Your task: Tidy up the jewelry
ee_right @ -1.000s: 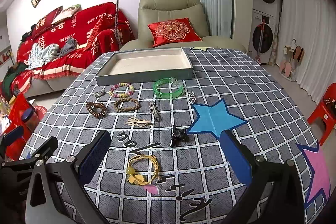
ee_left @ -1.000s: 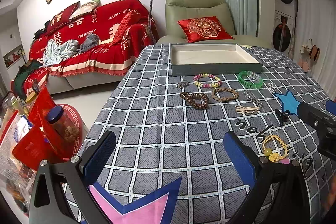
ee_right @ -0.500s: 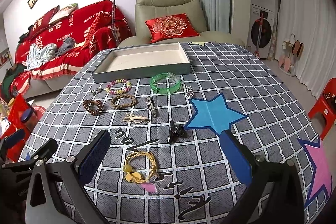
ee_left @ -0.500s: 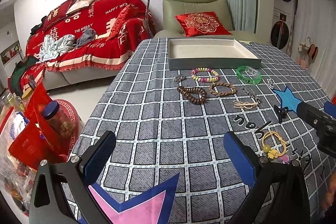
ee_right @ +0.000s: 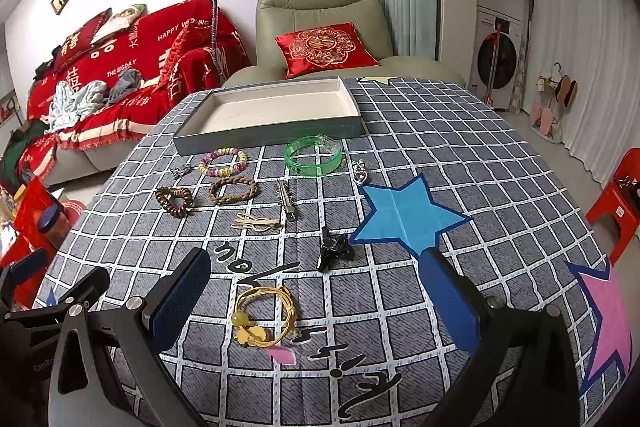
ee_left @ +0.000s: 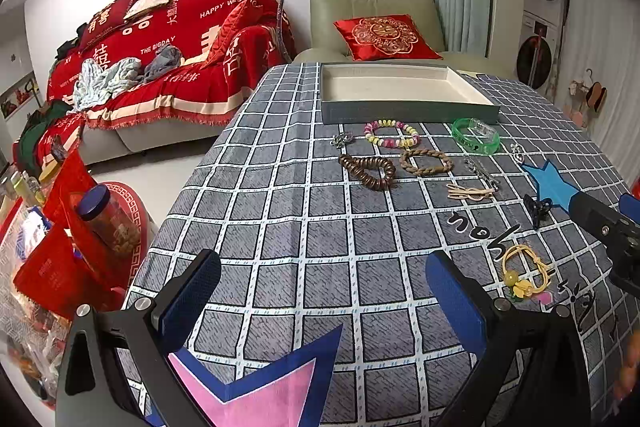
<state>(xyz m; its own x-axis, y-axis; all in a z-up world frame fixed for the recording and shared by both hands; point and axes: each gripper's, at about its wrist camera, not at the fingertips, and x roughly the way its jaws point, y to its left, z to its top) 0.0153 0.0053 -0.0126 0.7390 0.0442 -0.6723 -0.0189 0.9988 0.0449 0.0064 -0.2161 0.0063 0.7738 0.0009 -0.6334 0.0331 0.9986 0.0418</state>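
Both grippers hang above the checked tablecloth, and both stand wide apart with nothing between the blue pads. The left gripper fills the bottom of its frame over bare grid squares, well short of the jewelry; the right gripper sits low in its frame with the yellow cord bracelet lying right between its fingers, flat on the cloth. Just above that, centre frame, a black claw clip rests beside the blue star. Higher up comes the cluster: beige hair clips, a silver clip, a brown braided bracelet, a dark wooden bead bracelet, a pastel bead bracelet, a small silver charm and, to the right, a green bangle with a little heart pendant near it. The tray lies across the upper middle of the frame, behind all of it, touching none. The left gripper's tip shows at the left edge of the right view.
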